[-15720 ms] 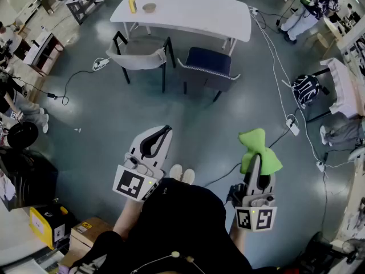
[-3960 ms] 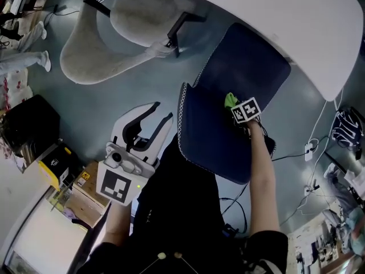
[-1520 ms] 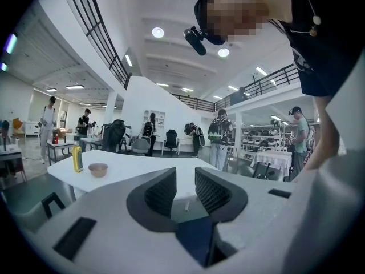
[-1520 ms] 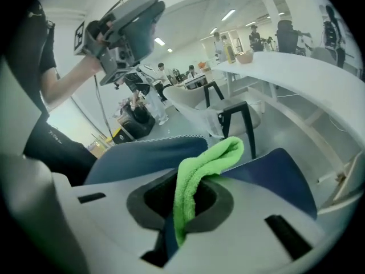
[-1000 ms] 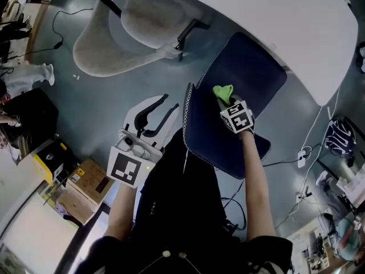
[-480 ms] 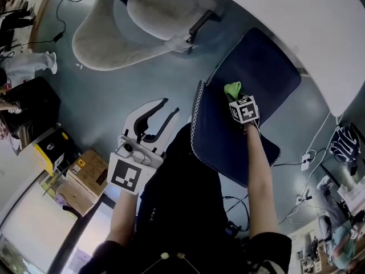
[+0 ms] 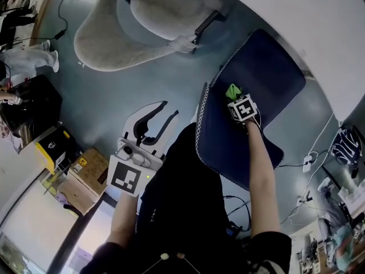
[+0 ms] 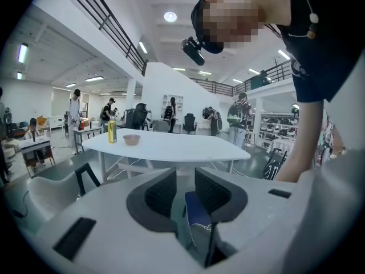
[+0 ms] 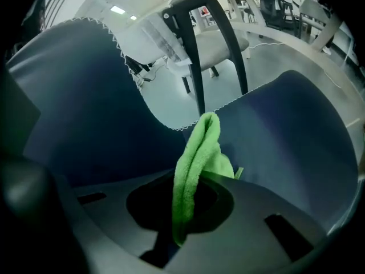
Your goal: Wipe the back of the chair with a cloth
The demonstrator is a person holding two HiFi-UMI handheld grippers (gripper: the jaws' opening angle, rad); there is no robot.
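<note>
The navy chair [image 7: 268, 73] stands under the white table's edge, its backrest [image 7: 228, 147] nearest me with a white-stitched rim. My right gripper [image 7: 234, 97] is shut on the green cloth [image 7: 232, 91] and presses it against the backrest's inner face near the top rim. In the right gripper view the folded green cloth [image 9: 197, 158] sticks up from between the jaws, with the backrest [image 9: 74, 96] to the left and the seat [image 9: 296, 130] to the right. My left gripper [image 7: 162, 112] hangs open and holds nothing, left of the chair; the navy chair [image 8: 197, 218] shows through its gap.
A grey chair [image 7: 142, 21] stands to the upper left beside the white table [image 7: 319, 16]. A yellow box [image 7: 48, 150] and cardboard carton [image 7: 85, 173] sit at the left. Cables [image 7: 311, 153] lie on the floor to the right. People stand far off beyond the table [image 8: 171, 147].
My right gripper has slid the green cloth a short way along the backrest near its top rim. The left gripper stays open in about the same place.
</note>
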